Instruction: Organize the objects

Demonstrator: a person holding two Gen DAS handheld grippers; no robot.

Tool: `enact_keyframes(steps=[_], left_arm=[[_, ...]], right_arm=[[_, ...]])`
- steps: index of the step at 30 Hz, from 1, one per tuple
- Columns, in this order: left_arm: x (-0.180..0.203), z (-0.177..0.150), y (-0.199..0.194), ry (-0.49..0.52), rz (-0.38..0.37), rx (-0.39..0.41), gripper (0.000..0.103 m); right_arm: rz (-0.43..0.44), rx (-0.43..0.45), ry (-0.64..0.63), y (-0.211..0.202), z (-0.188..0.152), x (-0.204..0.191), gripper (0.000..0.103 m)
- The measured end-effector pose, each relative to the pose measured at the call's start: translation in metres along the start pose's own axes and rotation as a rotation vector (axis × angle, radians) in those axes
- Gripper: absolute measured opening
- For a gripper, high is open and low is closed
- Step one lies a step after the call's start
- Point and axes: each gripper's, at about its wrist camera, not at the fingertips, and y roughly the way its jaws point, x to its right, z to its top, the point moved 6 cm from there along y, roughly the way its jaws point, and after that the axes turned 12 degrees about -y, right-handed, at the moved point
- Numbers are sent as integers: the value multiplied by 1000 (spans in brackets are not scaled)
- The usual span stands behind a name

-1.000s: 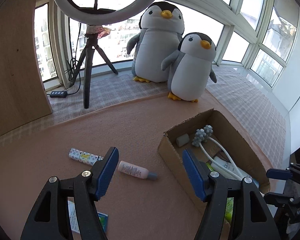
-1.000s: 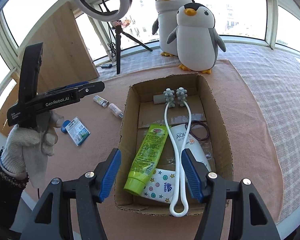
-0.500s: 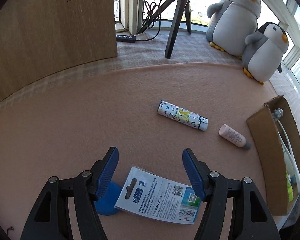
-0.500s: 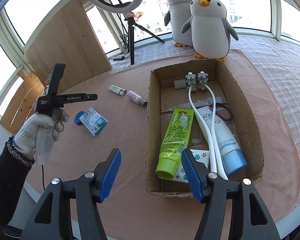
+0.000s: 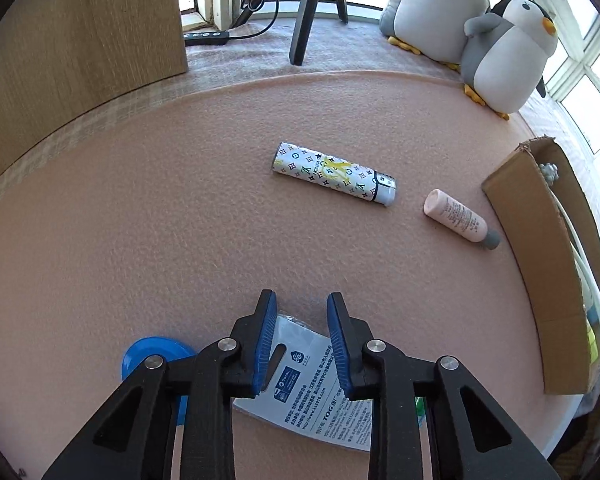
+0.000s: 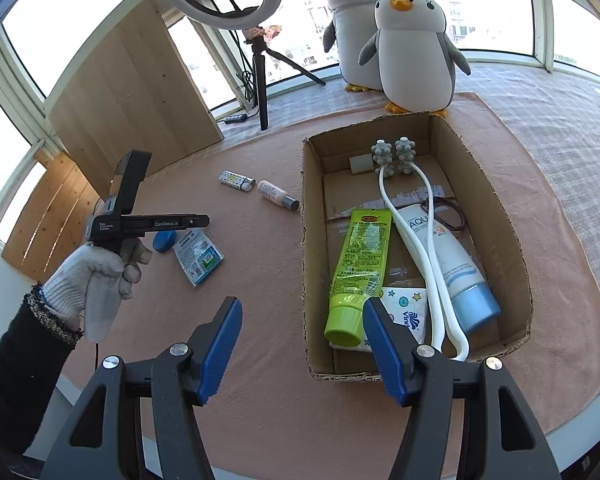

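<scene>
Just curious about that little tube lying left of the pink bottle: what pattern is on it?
The tube is white with a dark monogram print and yellow marks, clearest in the left wrist view.

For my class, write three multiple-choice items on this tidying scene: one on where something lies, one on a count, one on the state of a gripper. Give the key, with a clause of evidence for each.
1. Where does the green tube lie?
A. inside the cardboard box
B. on the mat beside the blue disc
C. against the penguins

2. How many plush penguins stand at the window?
A. one
B. two
C. four

3. How does the left gripper stand?
A. clamped on the pink bottle
B. partly open over the printed packet
C. inside the box

Key:
1 A: the tube rests on the box floor beside the white sunscreen tube.
2 B: a taller and a shorter penguin stand side by side.
3 B: a gap shows between its blue pads above the packet; the pink bottle lies apart, untouched.
</scene>
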Motion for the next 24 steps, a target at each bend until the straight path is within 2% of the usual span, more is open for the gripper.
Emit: enact_keyframes(steps=[7, 11, 13, 16, 18, 20, 24], left_arm=[[34, -33, -6, 123, -38, -6, 28], [50, -59, -14, 163, -93, -8, 28], [49, -66, -21, 144, -98, 9, 29], [36, -76, -41, 60, -130, 53, 37], [23, -84, -57, 9, -152, 85, 49], [10, -93, -68, -13, -154, 102, 55], [-18, -111, -69, -50, -178, 74, 63]], right_arm=[[36, -9, -21, 8, 3, -15, 59], [67, -21, -37, 17, 6, -27, 59], [81, -28, -45, 22, 8, -33, 59], [104, -35, -55, 29, 12, -42, 59], [123, -40, -62, 34, 15, -49, 59], [144, -52, -66, 41, 16, -56, 59], [189, -83, -59, 62, 19, -72, 63]])
